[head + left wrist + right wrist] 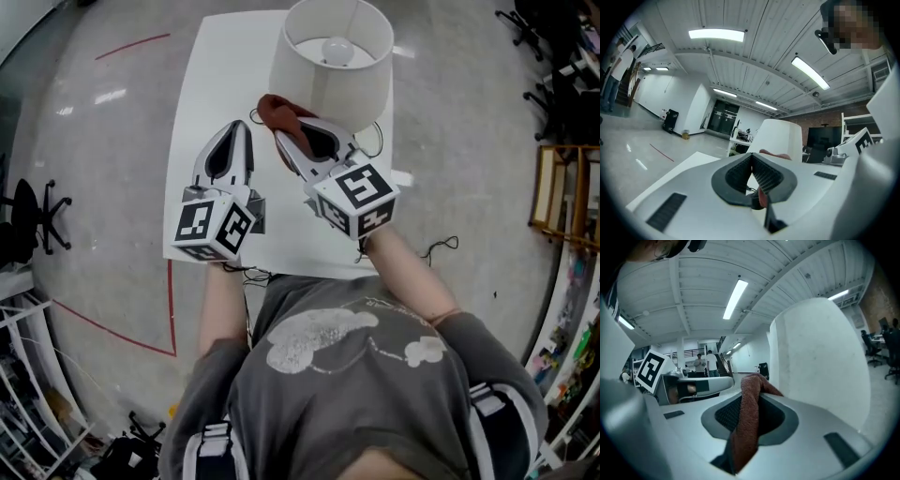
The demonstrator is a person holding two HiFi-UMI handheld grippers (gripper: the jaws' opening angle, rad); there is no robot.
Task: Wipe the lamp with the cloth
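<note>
Your right claw (289, 129) is clamped on a rust-red cloth (746, 423) of looped, towel-like weave. The cloth hangs as a folded strip between the claw's ribbed dark pads and sits just beside the lamp (330, 66), at the lower edge of its shade; whether cloth and shade touch cannot be told. The shade is a smooth white drum, open at the top, with a round frosted bulb (336, 49) inside. Your left claw (240, 128) is closed, pad against pad, with nothing gripped, over the surface (211, 84), a matte white rectangular top. A thin black cable (377, 139) loops out by the shade. The floor (112, 141) is glossy grey, marked with red tape lines, and black office chairs (33, 220) stand at its edges. The lamp's base is hidden beneath the shade.
</note>
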